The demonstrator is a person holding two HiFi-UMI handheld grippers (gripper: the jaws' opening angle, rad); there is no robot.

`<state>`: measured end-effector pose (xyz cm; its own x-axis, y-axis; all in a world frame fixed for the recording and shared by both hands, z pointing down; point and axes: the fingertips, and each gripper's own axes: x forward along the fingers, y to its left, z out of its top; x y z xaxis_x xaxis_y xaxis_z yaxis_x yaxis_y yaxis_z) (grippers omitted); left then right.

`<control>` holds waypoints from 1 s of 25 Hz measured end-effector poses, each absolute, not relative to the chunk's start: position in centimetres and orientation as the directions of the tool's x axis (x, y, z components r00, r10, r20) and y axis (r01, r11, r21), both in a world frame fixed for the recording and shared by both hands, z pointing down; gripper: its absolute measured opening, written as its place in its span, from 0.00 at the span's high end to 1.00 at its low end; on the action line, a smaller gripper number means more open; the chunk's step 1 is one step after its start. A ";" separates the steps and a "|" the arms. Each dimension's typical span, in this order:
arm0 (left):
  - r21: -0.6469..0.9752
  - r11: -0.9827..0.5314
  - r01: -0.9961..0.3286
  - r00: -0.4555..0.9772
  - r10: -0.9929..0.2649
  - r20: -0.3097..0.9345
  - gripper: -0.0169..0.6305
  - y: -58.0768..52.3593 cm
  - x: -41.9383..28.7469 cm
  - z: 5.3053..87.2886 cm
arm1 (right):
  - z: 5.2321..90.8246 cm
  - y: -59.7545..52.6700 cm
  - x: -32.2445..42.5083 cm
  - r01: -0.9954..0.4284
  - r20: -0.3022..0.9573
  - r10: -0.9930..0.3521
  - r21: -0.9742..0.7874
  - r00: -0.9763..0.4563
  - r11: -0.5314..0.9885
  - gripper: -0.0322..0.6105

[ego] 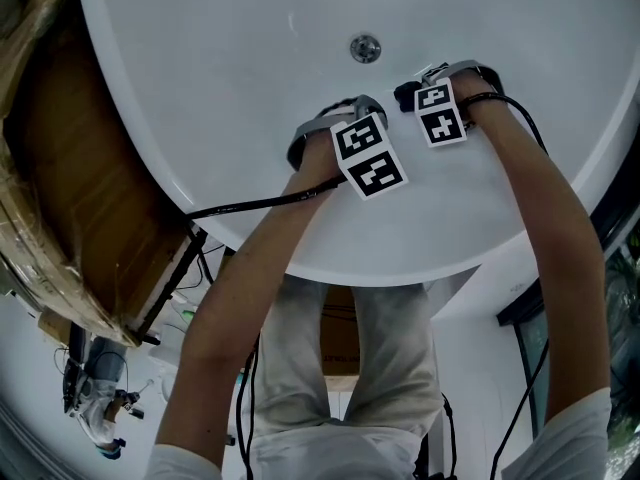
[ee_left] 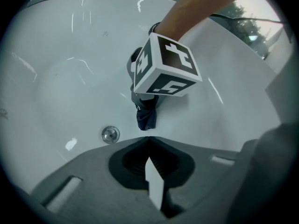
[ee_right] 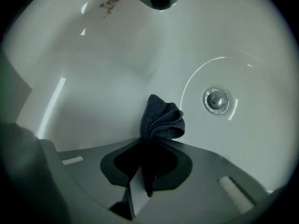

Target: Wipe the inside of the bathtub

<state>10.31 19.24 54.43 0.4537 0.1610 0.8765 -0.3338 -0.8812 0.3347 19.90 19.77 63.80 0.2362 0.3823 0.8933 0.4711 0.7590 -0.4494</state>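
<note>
The right tongs (ee_right: 150, 143) are clamped on a bunched dark cloth (ee_right: 162, 120). It sticks out ahead of their tips, probably touching the bathtub (ee_right: 117, 69) floor, with the drain (ee_right: 216, 100) just to its right. The left tongs (ee_left: 148, 140), pinched together and empty, hover alongside.

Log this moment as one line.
left gripper: shut, empty | right gripper: shut on dark cloth | dark cloth: inside bathtub, near drain

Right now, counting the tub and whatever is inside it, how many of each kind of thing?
bathtub: 1
drain: 1
cloth: 1
claws: 2, the left claw shut and empty, the right claw shut on the cloth
Total: 5
</note>
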 end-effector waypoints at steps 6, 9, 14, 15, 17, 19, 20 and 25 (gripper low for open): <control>0.319 -0.895 -0.312 0.443 0.159 0.882 0.97 19.8 10.3 53.4 | 62.2 20.7 19.8 0.471 0.885 0.398 -0.465 0.241 0.750 0.88; 0.318 -0.896 -0.311 0.445 0.158 0.881 0.97 19.9 10.4 52.8 | 61.5 21.0 19.9 0.458 0.882 0.403 -0.470 0.242 0.754 0.88; 0.319 -0.897 -0.305 0.444 0.163 0.881 0.97 20.2 10.4 51.8 | 60.2 21.7 19.8 0.447 0.877 0.418 -0.481 0.237 0.755 0.88; 0.317 -0.899 -0.302 0.442 0.163 0.882 0.97 20.3 10.4 51.6 | 60.0 21.8 19.8 0.445 0.876 0.421 -0.483 0.237 0.754 0.88; 0.309 -0.905 -0.292 0.437 0.161 0.885 0.97 20.3 10.5 51.3 | 59.5 22.1 19.8 0.440 0.873 0.428 -0.487 0.233 0.755 0.88; 0.304 -0.909 -0.287 0.435 0.159 0.886 0.97 20.1 10.5 51.0 | 59.0 22.1 19.8 0.433 0.872 0.432 -0.489 0.230 0.757 0.88; 0.305 -0.908 -0.287 0.436 0.160 0.886 0.97 20.1 10.5 50.9 | 58.7 22.3 19.8 0.431 0.871 0.435 -0.491 0.229 0.757 0.88; 0.299 -0.917 -0.266 0.422 0.168 0.891 0.97 20.4 10.2 49.6 | 57.3 23.2 19.5 0.428 0.862 0.453 -0.505 0.225 0.749 0.88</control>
<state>10.20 20.37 49.64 0.4223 0.1676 0.8908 -0.2662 -0.9165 0.2986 19.54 23.18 57.33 0.2255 0.4531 0.8625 0.4283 0.7491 -0.5055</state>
